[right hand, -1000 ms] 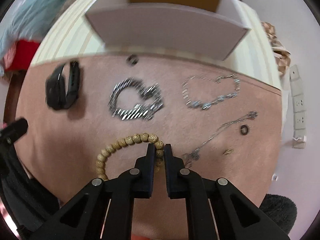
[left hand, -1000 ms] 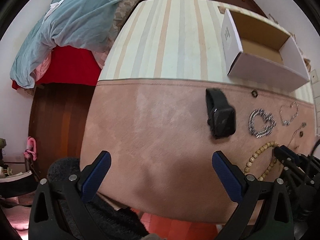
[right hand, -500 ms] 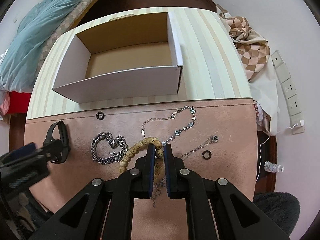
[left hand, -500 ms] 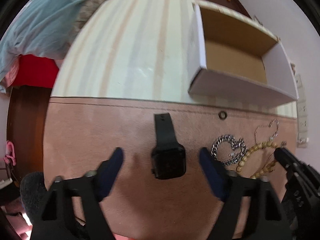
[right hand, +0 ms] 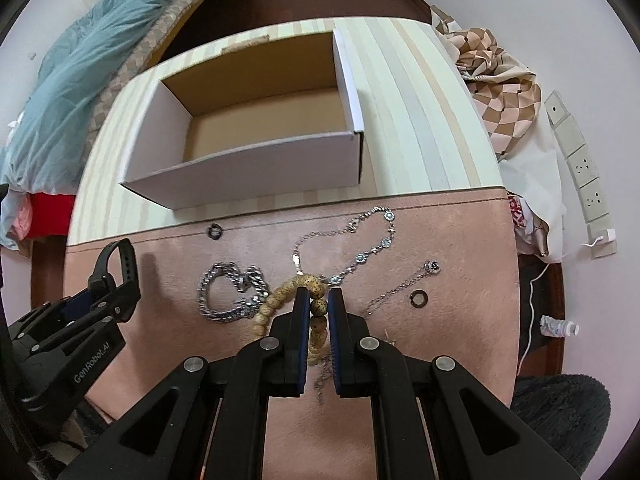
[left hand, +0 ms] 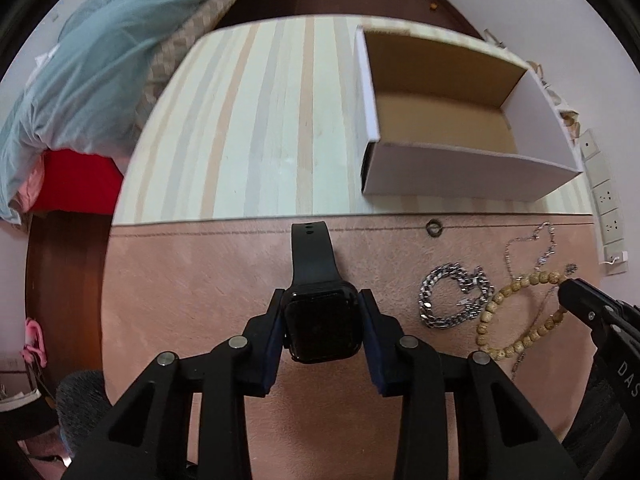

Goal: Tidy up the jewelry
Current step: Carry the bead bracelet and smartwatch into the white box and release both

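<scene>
The desk carries a pink mat and, behind it, an open box with nothing in it. On the mat the left tool has just been closing — its pads now flank the black watch and press its case, strap pointing toward the box. The right tool is clamped on the bead bracelet, beads between its pads. Just left of the beads lies a steel chain; beyond the tips, a thin bracelet; right, a small ring.
</scene>
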`<state>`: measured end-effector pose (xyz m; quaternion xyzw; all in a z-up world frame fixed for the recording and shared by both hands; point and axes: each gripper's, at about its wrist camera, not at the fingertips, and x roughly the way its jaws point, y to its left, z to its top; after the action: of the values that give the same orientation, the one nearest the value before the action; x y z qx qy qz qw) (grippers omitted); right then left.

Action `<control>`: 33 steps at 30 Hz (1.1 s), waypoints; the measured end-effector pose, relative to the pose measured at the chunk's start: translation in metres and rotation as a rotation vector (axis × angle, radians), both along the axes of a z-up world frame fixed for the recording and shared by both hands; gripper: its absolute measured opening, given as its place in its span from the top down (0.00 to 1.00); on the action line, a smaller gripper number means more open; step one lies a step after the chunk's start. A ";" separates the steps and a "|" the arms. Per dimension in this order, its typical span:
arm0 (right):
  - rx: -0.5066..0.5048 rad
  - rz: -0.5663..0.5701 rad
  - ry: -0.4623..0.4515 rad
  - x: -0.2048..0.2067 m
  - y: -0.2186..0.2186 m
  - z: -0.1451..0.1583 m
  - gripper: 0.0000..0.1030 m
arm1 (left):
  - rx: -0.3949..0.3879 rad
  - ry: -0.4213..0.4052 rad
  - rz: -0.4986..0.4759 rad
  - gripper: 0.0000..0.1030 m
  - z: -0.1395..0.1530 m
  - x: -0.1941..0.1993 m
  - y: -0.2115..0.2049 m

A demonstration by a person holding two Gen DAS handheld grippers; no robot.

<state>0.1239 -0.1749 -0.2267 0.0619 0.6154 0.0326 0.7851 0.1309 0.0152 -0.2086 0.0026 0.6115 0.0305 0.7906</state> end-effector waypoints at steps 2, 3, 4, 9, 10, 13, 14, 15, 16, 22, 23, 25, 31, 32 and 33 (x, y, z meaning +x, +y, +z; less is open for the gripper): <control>0.020 0.000 -0.017 -0.001 0.000 0.010 0.91 | 0.001 -0.026 -0.011 0.70 0.012 -0.003 -0.002; 0.031 0.002 -0.026 -0.001 0.000 0.016 0.91 | -0.005 -0.037 -0.015 0.70 0.020 -0.002 -0.004; 0.040 0.004 -0.033 -0.001 0.001 0.021 0.91 | -0.012 -0.046 -0.017 0.70 0.025 -0.002 -0.005; 0.082 0.022 -0.103 0.001 0.003 0.059 0.91 | -0.043 -0.110 -0.023 0.70 0.059 0.001 -0.006; 0.087 0.026 -0.116 0.002 0.003 0.067 0.91 | -0.048 -0.122 -0.025 0.70 0.063 0.002 -0.006; 0.115 0.044 -0.161 0.008 0.003 0.096 0.91 | -0.081 -0.163 -0.030 0.70 0.087 0.006 -0.006; 0.125 0.049 -0.174 0.012 0.002 0.105 0.91 | -0.089 -0.174 -0.032 0.70 0.093 0.007 -0.006; 0.133 0.054 -0.186 0.015 0.002 0.113 0.91 | -0.096 -0.186 -0.037 0.70 0.100 0.012 -0.006; 0.134 0.063 -0.200 0.021 0.003 0.121 0.91 | -0.097 -0.200 -0.042 0.70 0.108 0.018 -0.006; 0.085 0.122 -0.229 0.067 0.015 0.145 0.91 | -0.111 -0.233 -0.071 0.70 0.132 0.057 -0.006; 0.077 0.127 -0.222 0.076 0.017 0.143 0.91 | -0.108 -0.232 -0.072 0.70 0.132 0.063 -0.006; 0.065 0.135 -0.196 0.093 0.019 0.134 0.91 | -0.100 -0.214 -0.086 0.70 0.126 0.080 -0.008; 0.034 0.140 -0.112 0.136 0.020 0.096 0.91 | -0.177 -0.086 -0.079 0.69 0.084 0.123 -0.006; 0.038 0.142 -0.103 0.141 0.019 0.092 0.91 | -0.197 -0.066 -0.073 0.69 0.079 0.128 -0.006; 0.043 0.143 -0.096 0.146 0.019 0.088 0.91 | -0.222 -0.041 -0.064 0.69 0.072 0.134 -0.006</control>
<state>0.2702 -0.1556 -0.1384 0.0329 0.5791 0.1046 0.8078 0.2652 0.0094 -0.1366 -0.0664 0.5943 -0.0626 0.7990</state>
